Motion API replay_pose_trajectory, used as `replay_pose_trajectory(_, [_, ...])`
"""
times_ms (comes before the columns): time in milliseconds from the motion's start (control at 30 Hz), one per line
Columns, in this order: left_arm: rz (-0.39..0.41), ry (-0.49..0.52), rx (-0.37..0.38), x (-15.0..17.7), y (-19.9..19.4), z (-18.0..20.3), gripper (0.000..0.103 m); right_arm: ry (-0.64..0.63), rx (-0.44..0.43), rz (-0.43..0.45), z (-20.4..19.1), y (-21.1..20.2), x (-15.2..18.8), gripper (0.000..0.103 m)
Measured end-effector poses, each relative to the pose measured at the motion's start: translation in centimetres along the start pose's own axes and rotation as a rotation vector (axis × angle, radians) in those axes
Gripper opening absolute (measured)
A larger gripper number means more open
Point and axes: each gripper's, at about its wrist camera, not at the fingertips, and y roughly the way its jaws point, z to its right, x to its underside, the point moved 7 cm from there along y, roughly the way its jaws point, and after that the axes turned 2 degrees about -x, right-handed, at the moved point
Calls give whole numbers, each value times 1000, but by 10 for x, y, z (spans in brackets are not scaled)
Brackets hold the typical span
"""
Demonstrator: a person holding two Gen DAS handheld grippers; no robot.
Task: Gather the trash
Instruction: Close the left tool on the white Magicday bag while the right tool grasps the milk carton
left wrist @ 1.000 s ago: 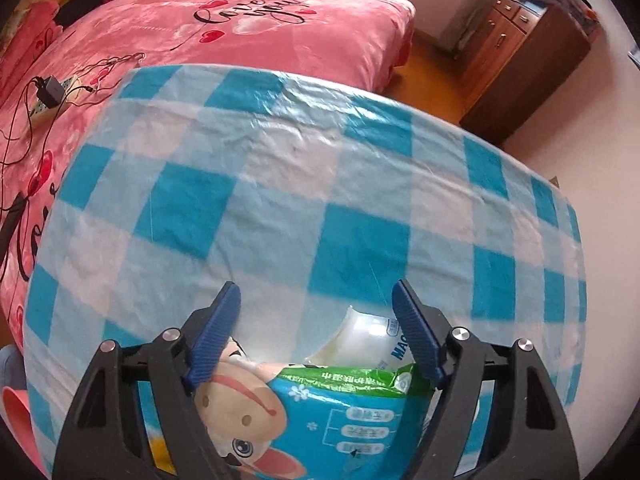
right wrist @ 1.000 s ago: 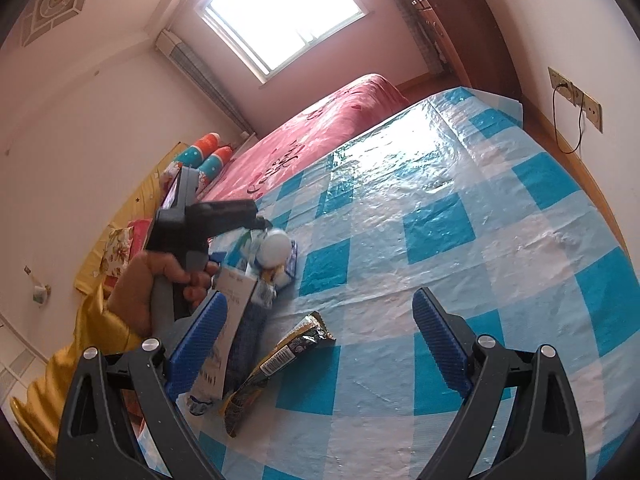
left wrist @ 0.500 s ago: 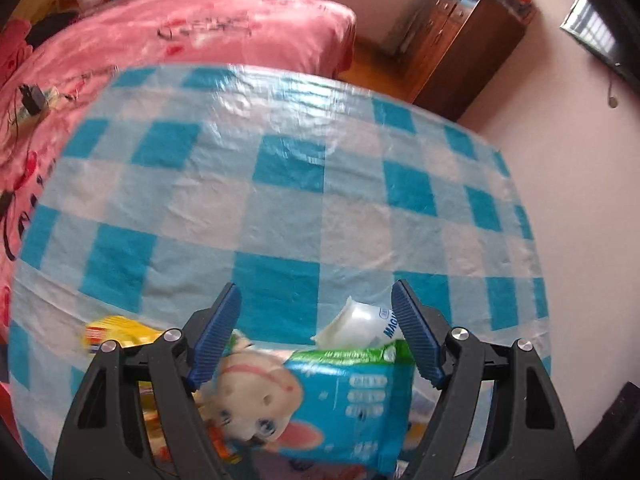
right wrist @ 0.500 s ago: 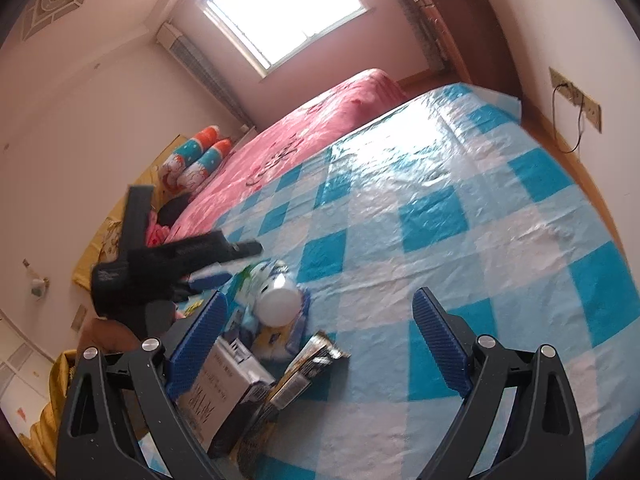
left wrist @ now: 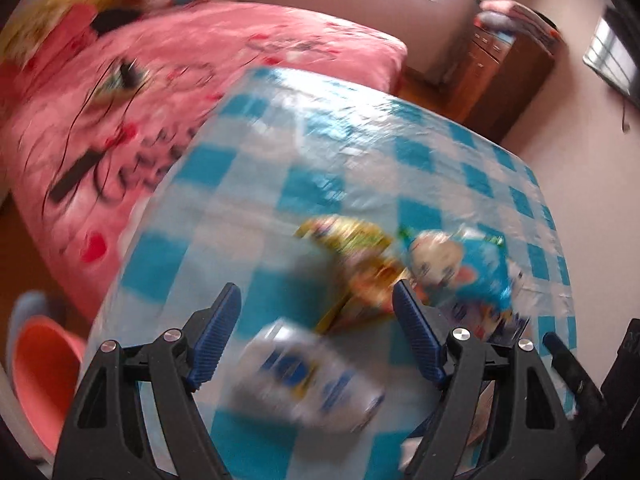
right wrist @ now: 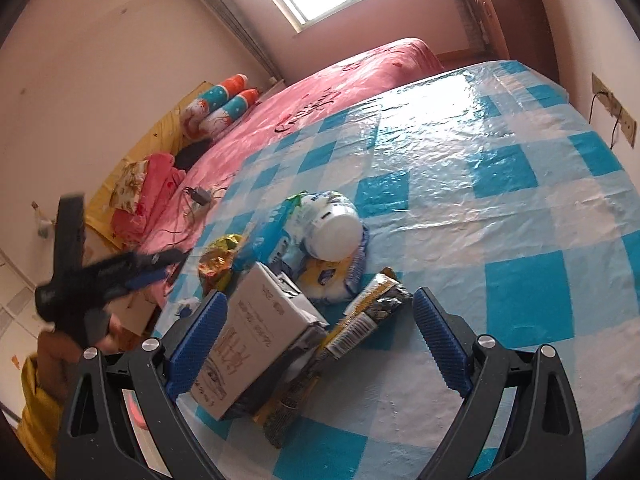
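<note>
A pile of trash lies on the blue-checked tablecloth [right wrist: 500, 208]: a white tub [right wrist: 334, 232] on a blue cartoon tissue pack [left wrist: 460, 272], a crumpled yellow foil wrapper [right wrist: 220, 256], a grey-white carton [right wrist: 260, 328] and a dark gold snack wrapper [right wrist: 372, 312]. My right gripper [right wrist: 320, 340] is open just above the carton and the snack wrapper, its pads touching neither. My left gripper [left wrist: 318, 320] is open and holds nothing. A blurred white pack with blue print [left wrist: 308, 376] lies on the table below it. In the right wrist view a hand carries the left gripper [right wrist: 168, 264] at the table's left edge.
A pink bed [left wrist: 180, 80] with cables and a charger [right wrist: 198, 196] borders the table's far and left sides. A wooden cabinet [left wrist: 508, 80] stands in the corner. An orange basin [left wrist: 40, 368] sits on the floor by the table's near left corner. A wall socket [right wrist: 612, 108] is at right.
My left gripper has drawn back from the tissue pack toward the table's left edge, and its view is now blurred. My right gripper has come closer to the pile and tipped down.
</note>
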Motion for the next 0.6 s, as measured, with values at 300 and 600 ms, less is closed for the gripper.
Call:
replay_pose_trajectory(300, [-37,-97,64,53,-5,-16,79,-1,6,-18,5,2,8,93])
replay_pose_trajectory(600, [-51,-139,79,60,10,-6,79,-86,-36,-30,-28,3,17,93])
